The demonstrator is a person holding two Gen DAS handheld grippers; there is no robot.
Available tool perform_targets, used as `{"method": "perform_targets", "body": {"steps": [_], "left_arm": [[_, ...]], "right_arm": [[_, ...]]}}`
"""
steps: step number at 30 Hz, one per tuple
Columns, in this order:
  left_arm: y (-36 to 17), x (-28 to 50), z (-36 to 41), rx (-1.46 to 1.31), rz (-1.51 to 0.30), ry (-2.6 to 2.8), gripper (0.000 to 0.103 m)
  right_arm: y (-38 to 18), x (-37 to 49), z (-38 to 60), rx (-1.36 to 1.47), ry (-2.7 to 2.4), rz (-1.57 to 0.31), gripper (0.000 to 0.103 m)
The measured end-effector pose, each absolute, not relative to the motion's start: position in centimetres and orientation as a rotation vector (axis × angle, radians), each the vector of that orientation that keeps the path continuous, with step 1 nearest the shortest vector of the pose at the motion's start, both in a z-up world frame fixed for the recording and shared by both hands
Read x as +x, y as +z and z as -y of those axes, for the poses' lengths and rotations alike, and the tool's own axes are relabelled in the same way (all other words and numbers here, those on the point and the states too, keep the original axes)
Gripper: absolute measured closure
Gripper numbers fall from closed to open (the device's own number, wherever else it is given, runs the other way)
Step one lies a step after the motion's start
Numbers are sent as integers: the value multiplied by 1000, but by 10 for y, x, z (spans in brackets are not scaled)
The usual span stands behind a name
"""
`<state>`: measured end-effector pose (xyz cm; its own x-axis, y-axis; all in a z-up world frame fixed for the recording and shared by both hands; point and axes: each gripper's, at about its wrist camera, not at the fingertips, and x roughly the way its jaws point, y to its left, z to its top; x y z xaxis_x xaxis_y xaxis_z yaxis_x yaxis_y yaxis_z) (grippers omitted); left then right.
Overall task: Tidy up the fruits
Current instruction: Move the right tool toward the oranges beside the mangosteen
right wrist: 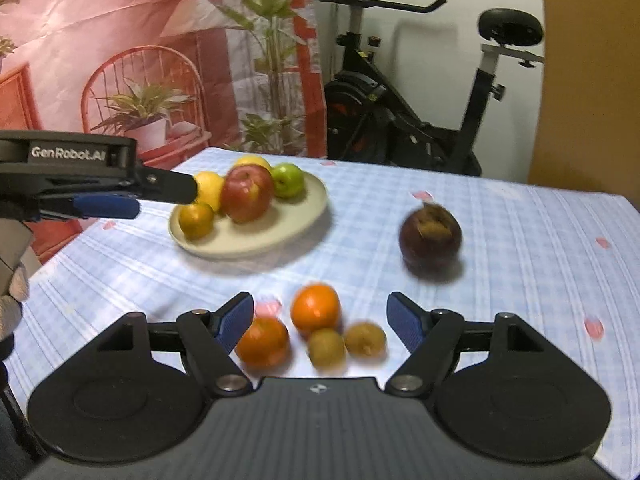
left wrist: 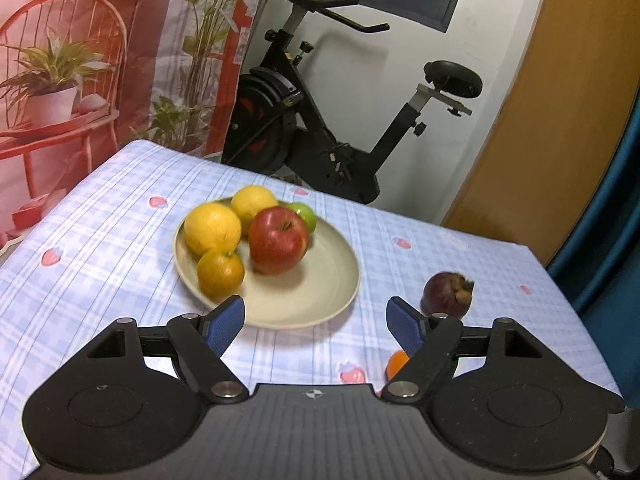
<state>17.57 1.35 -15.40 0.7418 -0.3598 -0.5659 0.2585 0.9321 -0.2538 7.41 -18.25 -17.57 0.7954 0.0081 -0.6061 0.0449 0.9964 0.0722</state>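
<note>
A beige plate [left wrist: 320,280] [right wrist: 296,216] holds a red apple [left wrist: 278,240] [right wrist: 247,193], two yellow citrus fruits [left wrist: 212,229], a small orange [left wrist: 220,273] [right wrist: 196,219] and a green apple [left wrist: 304,216] [right wrist: 287,180]. A dark mangosteen [left wrist: 447,294] [right wrist: 430,238] lies on the cloth right of the plate. Two oranges [right wrist: 316,307] and two small brown fruits [right wrist: 365,338] lie near the front. My left gripper [left wrist: 316,320] hangs open over the plate's near rim with nothing between its fingers. My right gripper [right wrist: 320,318] is open above the loose oranges, touching none.
The table wears a blue checked cloth [left wrist: 100,240] with pink strawberry prints. An exercise bike [left wrist: 320,128] stands behind the far edge. A pink printed backdrop [left wrist: 80,60] hangs at left and a wooden door [left wrist: 560,100] stands at right. A gloved hand [right wrist: 12,280] holds the left gripper.
</note>
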Motion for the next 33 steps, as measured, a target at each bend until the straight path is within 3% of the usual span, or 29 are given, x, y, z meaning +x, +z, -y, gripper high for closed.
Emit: {"method": "perform_targets", "body": {"steps": [4,13,17,20,33], "left_arm": [[-160,167,-14,-159,-663,-338,29],[-172,162,-13,-158,-701,-347,46],[-176,162,-9,-149,-739,-386,63],[-180,161,-6,-142,-756,-402,63],[-184,164,2,-127,-766,-450,63]], "right_arm": [[-183,64,186,71,-27,-650,29],[-188,57,205,58,-50,-609,49],[-189,61,211,37,-28,-612,62],[-190,64,215,34,-13,-618,68],[-194,57,177,27,122,-610,68]]}}
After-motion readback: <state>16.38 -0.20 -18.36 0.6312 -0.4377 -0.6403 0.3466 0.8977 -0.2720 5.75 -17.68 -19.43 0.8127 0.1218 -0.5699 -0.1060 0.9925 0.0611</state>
